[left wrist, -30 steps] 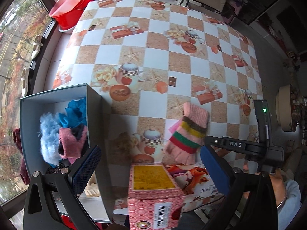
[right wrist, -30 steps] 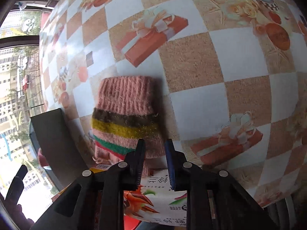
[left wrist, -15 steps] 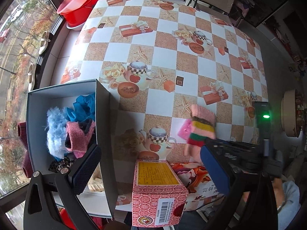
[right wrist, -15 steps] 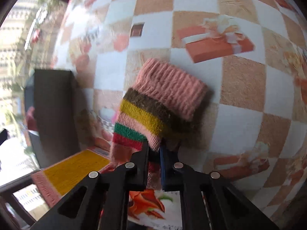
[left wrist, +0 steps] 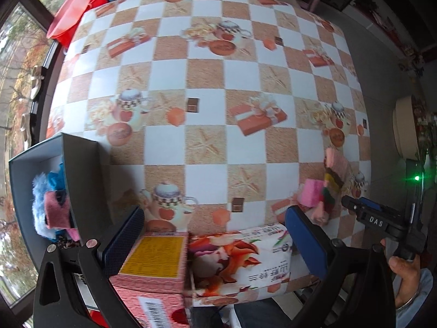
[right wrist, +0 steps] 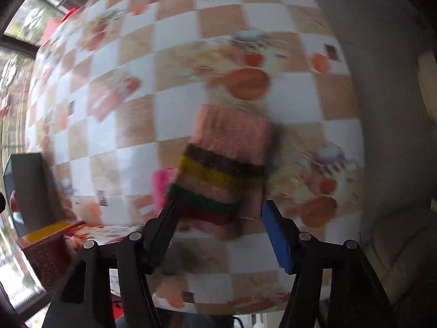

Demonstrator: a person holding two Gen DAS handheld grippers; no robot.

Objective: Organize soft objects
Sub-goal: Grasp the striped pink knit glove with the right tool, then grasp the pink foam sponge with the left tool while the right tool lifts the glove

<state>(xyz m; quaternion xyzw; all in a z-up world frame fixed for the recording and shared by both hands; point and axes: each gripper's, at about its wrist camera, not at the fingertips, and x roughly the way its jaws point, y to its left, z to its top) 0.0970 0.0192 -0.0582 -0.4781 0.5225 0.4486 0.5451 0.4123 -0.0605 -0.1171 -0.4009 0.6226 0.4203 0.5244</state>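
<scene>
1. Right gripper (right wrist: 218, 218) pointed down at the table (right wrist: 191, 109); its jaws were opening, fairly wide apart.
2. Striped knit glove (right wrist: 226, 158) sat between the right jaws, cuff away from the gripper, striped end nearest the jaws. Frame was motion-blurred; the blue pad on the right side stood clear of the knit, contact on the left finger could not be told.
3. A pink soft item (right wrist: 159, 183) lay just left of the glove, partly under it.
4. Left gripper (left wrist: 215, 235) also pointed down, jaws wide, nothing between the pads. Directly below it at the near table edge: a pink carton with a yellow label (left wrist: 153, 259) and, touching it on the right, a floral-print pack (left wrist: 243, 257).
5. From the left gripper, the glove (left wrist: 334, 175) and pink item (left wrist: 311, 191) were off to the right, past its right finger, next to the right gripper (left wrist: 366, 210) and the person's hand (left wrist: 404, 270).
6. Dark open box (left wrist: 79, 180) stood just left of the left gripper, holding blue fluffy pieces (left wrist: 41, 191) and a pink knit piece (left wrist: 54, 210).
</scene>
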